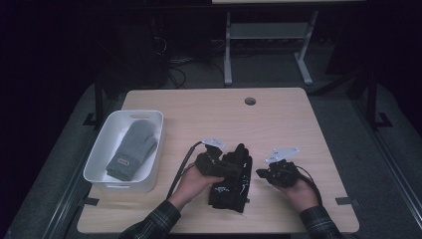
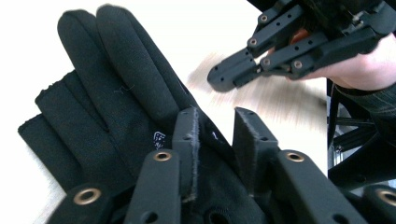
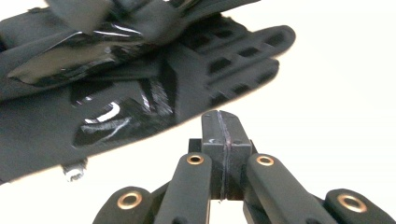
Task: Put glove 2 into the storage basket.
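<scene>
The left tool (image 2: 212, 140) rests on the black gloves (image 1: 230, 180), jaws apart with glove fabric between them; the right tool (image 3: 223, 140), jaws pressed together and empty, sits just right of the gloves on the tabletop (image 1: 278, 117); a grey mitten (image 1: 132, 149) lies in the white bin (image 1: 99, 149), far left of the left tool.

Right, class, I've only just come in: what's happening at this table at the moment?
A person sits at a wooden table with a gripper in each hand. The left gripper rests over a pair of black gloves lying on the table, its jaws apart around the fabric. The right gripper is beside the gloves with its jaws closed on nothing. A grey mitten lies in a white bin on the table's left.
</scene>
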Motion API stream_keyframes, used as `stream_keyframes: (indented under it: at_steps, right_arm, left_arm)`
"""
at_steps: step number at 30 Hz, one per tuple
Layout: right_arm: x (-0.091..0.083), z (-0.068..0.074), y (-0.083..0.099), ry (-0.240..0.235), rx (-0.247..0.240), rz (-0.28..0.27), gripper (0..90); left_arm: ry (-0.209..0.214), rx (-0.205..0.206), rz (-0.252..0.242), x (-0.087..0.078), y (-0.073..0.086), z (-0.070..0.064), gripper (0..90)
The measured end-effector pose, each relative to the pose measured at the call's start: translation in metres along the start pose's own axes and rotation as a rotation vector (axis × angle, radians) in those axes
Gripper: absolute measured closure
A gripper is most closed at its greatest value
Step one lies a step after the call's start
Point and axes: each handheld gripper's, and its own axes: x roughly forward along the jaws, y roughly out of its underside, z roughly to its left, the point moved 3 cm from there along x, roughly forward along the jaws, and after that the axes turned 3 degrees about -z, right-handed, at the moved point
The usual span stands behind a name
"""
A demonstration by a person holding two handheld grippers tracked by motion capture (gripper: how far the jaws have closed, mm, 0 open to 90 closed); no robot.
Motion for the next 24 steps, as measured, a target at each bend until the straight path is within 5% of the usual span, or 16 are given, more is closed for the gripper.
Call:
stream_keyframes:
  at_steps: [4,8,14,24]
  right_arm:
    - [-0.008,-0.009,0.006,0.03,0.012,-0.001,86.8]
    - [-0.01,-0.015,0.012,0.054,0.024,0.004,75.3]
    - [-0.006,-0.02,0.016,0.085,0.034,0.01,54.8]
    - [0.0,-0.028,0.02,0.139,0.073,0.005,26.3]
  left_arm:
    - [0.002,0.005,-0.007,-0.002,-0.001,-0.002,69.1]
    - [0.01,0.022,0.003,-0.005,0.001,-0.009,85.4]
    - [0.026,0.099,0.062,-0.002,0.011,-0.029,89.2]
    - [0.06,0.154,0.207,0.023,0.038,-0.05,89.2]
